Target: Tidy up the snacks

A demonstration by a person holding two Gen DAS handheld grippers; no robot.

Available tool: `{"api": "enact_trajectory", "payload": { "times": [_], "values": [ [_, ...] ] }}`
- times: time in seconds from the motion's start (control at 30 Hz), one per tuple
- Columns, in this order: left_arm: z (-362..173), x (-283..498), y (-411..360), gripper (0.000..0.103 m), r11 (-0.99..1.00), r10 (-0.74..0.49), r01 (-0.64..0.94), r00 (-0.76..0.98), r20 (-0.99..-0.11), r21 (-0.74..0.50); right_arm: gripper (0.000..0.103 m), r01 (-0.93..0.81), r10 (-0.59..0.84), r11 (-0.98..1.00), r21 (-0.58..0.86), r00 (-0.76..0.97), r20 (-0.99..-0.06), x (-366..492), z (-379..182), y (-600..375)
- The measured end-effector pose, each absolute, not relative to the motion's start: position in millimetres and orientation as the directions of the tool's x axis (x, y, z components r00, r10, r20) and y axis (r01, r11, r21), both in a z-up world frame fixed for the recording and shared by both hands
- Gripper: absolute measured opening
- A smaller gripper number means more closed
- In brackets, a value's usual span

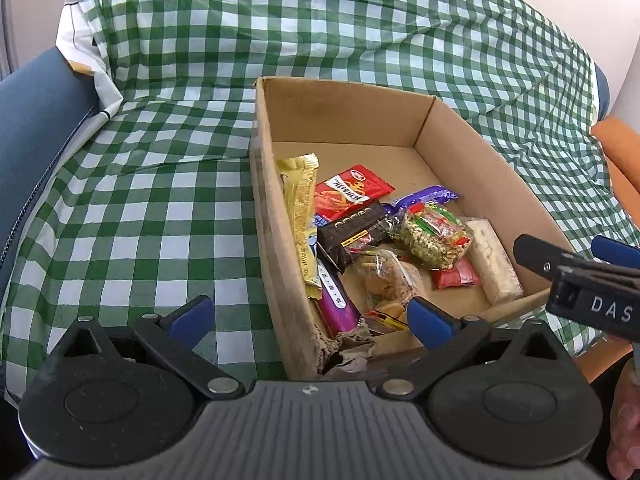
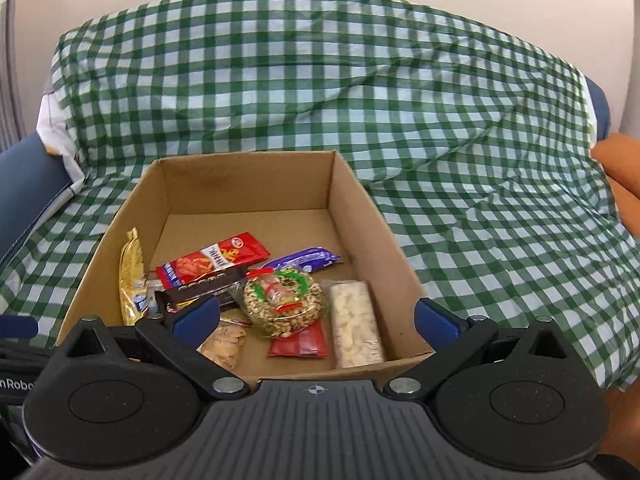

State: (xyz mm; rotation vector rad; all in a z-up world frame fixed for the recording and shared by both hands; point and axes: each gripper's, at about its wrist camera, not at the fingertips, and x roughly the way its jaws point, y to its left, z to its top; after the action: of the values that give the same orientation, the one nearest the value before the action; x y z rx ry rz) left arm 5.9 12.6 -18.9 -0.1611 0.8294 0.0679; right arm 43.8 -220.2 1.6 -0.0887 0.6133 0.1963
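Hovering spread tools (image 1: 310, 318) (image 2: 316, 318), snack-filled box (image 2: 248, 184)

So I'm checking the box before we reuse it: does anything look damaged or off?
Yes. The cardboard box has a torn, crumpled near-left corner, its edge ragged, close in front of the left gripper. The snacks inside look intact, only piled loosely.

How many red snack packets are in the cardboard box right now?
2. One long red packet lies toward the back left of the cardboard box; a smaller red packet sits near the front, partly under the peanut ring. Others may be hidden.
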Motion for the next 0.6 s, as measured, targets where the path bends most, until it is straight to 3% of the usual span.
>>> {"api": "enact_trajectory", "payload": {
  "times": [0.6],
  "values": [
    [-19.5, 8.2, 6.0, 0.103, 0.989, -0.018, -0.097, 0.673, -0.739, -0.112, 0.102, -0.228, 0.153, 0.972, -0.06, 0.803, -0.575, 44.6, 1.2, -216.5]
  ]
}}
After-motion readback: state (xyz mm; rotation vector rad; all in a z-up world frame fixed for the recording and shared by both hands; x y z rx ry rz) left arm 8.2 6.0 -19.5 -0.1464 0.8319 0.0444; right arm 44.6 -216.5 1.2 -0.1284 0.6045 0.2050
